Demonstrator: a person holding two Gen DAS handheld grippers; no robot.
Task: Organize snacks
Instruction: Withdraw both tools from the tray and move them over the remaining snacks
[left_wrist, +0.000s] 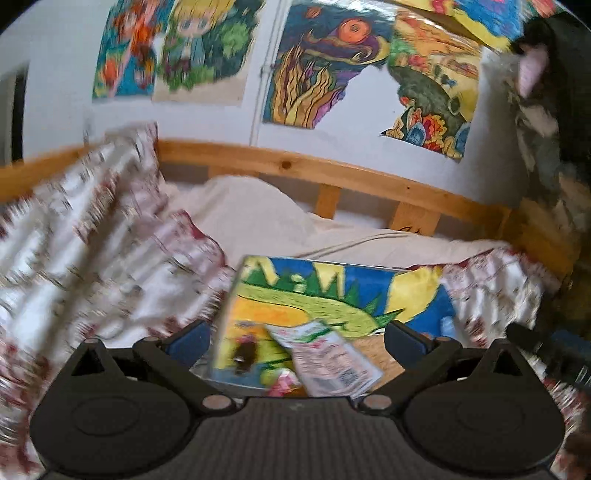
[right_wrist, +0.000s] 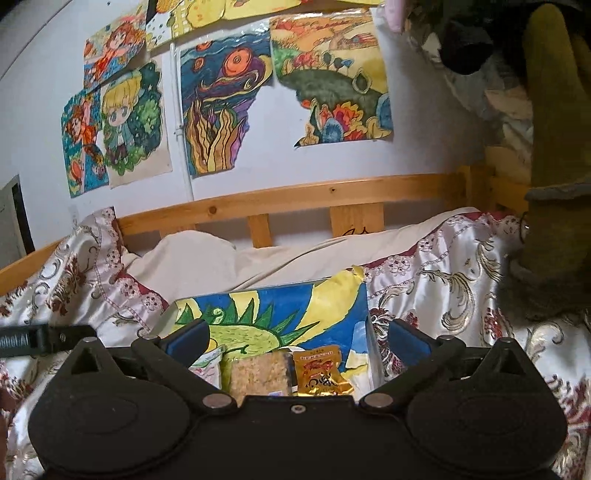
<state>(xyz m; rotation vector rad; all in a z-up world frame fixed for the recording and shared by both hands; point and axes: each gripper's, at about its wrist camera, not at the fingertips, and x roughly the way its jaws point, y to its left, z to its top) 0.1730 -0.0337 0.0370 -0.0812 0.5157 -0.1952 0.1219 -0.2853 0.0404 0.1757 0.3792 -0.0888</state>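
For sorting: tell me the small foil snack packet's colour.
Gold with red print; clearest in the right wrist view.

Snack packets (right_wrist: 291, 371) in painted box (right_wrist: 280, 314)

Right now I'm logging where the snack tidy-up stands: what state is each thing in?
Left claw: open, nothing between its fingers.
Right claw: open wide, empty.
Painted box: open-topped, resting on the bed.
Gold packet: sealed, lying inside the box.
Clear crumbly bar: wrapped, lying beside the gold packet.
White wrapper: lying slantwise in the box, blurred.
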